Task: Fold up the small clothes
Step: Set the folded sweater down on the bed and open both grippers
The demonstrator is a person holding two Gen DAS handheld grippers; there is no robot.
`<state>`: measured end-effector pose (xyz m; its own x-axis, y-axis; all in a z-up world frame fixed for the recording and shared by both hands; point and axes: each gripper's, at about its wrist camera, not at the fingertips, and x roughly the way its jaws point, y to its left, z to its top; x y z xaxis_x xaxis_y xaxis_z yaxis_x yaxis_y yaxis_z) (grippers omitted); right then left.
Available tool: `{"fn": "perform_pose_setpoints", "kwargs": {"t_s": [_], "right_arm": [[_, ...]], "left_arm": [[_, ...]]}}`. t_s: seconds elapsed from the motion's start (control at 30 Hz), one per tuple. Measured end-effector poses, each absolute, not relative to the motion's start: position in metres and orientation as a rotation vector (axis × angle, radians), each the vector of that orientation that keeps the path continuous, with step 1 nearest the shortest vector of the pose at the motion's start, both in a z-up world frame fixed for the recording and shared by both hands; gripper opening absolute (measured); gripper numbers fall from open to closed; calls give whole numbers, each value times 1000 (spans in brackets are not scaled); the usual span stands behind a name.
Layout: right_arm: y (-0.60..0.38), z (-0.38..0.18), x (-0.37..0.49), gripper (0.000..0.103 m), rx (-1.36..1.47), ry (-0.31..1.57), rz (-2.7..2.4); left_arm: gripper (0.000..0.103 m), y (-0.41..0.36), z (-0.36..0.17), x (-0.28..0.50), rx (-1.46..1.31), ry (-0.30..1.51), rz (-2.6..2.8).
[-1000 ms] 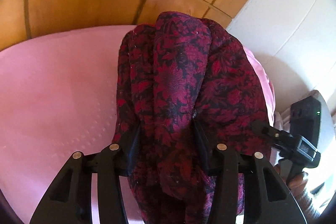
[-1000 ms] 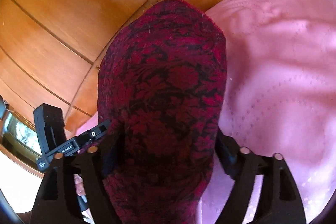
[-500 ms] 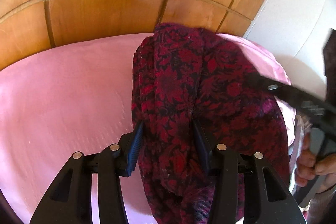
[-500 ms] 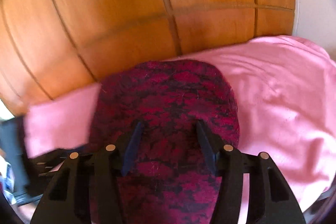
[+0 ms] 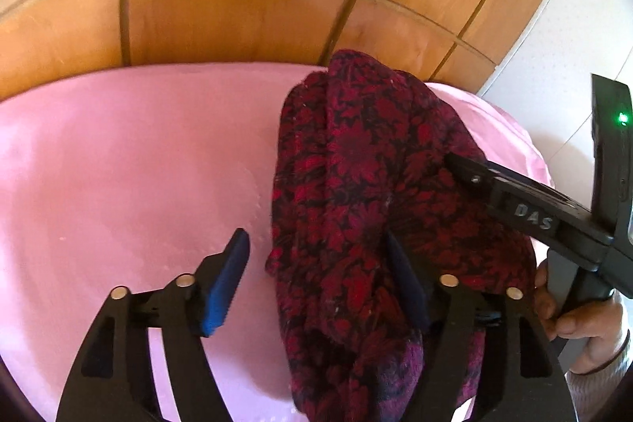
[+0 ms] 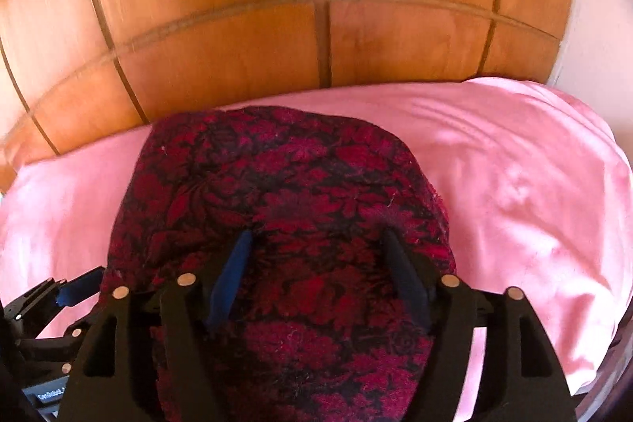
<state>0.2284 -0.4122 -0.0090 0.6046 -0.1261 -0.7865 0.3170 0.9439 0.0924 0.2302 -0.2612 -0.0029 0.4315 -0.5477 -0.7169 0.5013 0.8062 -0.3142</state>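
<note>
1. A big wooden headboard (image 5: 237, 18) with brown panels stands behind everything.
2. A pink bed sheet (image 5: 118, 165) covers the bed in front of the wood. In the right wrist view the sheet (image 6: 534, 192) has soft wrinkles on its right side.
3. A dark red cloth with flowers (image 5: 356, 184) is bunched up in a tall heap. It sits on the pink sheet, toward the right side in the left wrist view. In the right wrist view the same cloth (image 6: 285, 184) fills the middle and spreads wide over the sheet.
4. The left tongs (image 5: 316, 287) have their two fingers spread wide apart. They have let go. The right finger touches the cloth heap. The left finger, with a blue pad, is over bare pink sheet and touches nothing.
5. The right tongs (image 6: 316, 275) also have their fingers spread wide. The cloth lies between and under them, but the fingers do not squeeze it.
6. In the left wrist view the right tongs (image 5: 514, 200) reach in from the right side, and their tip rests on the cloth heap.
7. A hand (image 5: 581, 323) holds the handle of those tongs at the right edge.
8. A tiny green light (image 5: 623, 117) glows on the black box above that hand.
</note>
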Motion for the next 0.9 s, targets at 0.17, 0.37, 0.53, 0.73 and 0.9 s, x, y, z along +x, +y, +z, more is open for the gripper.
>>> {"fn": "perform_pose_setpoints", "kwargs": {"t_s": [0.17,0.37,0.53,0.73,0.9], "right_arm": [[-411,3,201,92,303,835,-302],[-395,12,160,94,350,778,-361],[-379,18,124,94,310,745,-404],[-362,15,99,94,251,759,-429],[-350,-9,104,92,254,845,-392]], "left_arm": [[76,-263,12,208,4,818,-611],[80,-256,21,188,15,758,-579],[84,-246,27,175,14,720,-558],[85,-239,28,165,13,707,-533],[86,-239,21,166,27,728,-511]]}}
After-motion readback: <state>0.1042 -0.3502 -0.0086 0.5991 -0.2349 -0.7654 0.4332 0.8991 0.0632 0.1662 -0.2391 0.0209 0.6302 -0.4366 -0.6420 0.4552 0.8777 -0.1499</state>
